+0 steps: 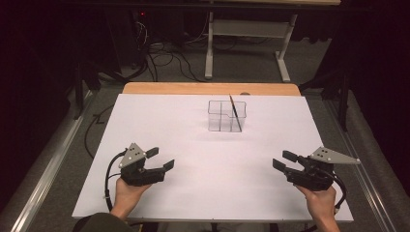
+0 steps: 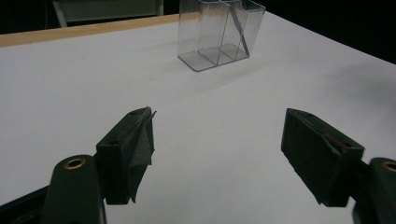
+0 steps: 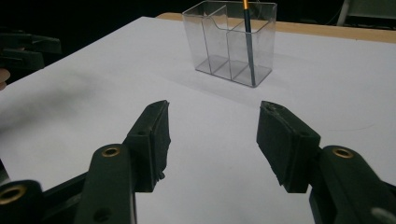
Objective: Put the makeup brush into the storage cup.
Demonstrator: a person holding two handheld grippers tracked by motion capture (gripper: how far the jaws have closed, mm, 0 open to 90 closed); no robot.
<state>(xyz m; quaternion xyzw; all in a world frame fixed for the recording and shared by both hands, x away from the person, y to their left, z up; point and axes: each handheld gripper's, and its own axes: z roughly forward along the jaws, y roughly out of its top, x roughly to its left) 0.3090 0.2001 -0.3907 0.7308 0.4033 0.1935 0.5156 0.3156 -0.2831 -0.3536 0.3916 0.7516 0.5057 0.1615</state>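
A clear plastic organiser (image 1: 226,116) (image 2: 219,32) (image 3: 231,42) with several compartments stands on the white sheet at mid-table, toward the far side. A thin dark pencil-like stick (image 1: 234,112) (image 3: 249,44) (image 2: 239,29) leans upright in its right compartment. My left gripper (image 1: 160,159) (image 2: 219,154) is held near the front left of the sheet, open, nothing between its jaws. My right gripper (image 1: 283,160) (image 3: 212,140) is held near the front right, open too and empty. Both point inward toward the organiser from well short of it.
The white sheet (image 1: 193,145) covers a wooden table whose far edge (image 1: 208,88) shows. Beyond it stand a white table frame (image 1: 246,38) and cables (image 1: 164,58) on grey carpet. Broad bare sheet lies between the grippers and the organiser.
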